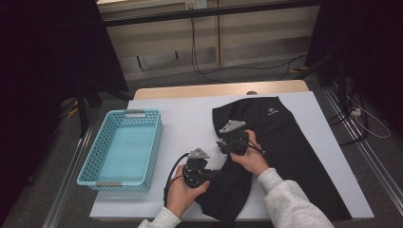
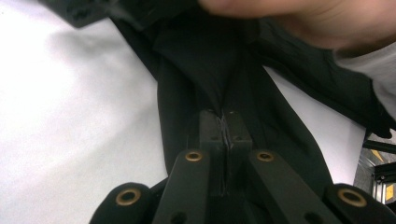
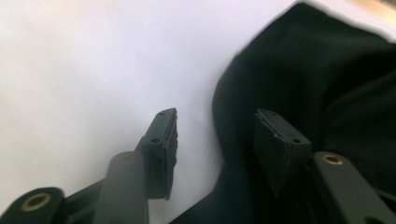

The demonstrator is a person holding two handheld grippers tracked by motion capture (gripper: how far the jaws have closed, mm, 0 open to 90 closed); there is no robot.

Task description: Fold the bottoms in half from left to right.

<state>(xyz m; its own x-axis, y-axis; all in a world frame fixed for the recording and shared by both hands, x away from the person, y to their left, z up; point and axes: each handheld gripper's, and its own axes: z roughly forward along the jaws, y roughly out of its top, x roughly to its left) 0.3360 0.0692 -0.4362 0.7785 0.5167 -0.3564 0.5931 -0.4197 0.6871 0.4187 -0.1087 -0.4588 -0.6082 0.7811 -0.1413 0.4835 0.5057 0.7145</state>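
Between left tool [image 2: 226, 133] tips, black garment [image 2: 205, 60]

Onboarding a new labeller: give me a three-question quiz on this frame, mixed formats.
1. True or false: the left tongs are shut on the black garment.
2. Multiple choice: how do the right tongs stand? A) shut on the garment's edge; B) open, one jaw over the white tabletop and one over the garment; C) shut on nothing.
3. Fill in: the blue basket lies on the person's ____ side of the garment.

Key: 1 true, cloth is pinched between the jaws in the left gripper view. 2 B. 3 left.
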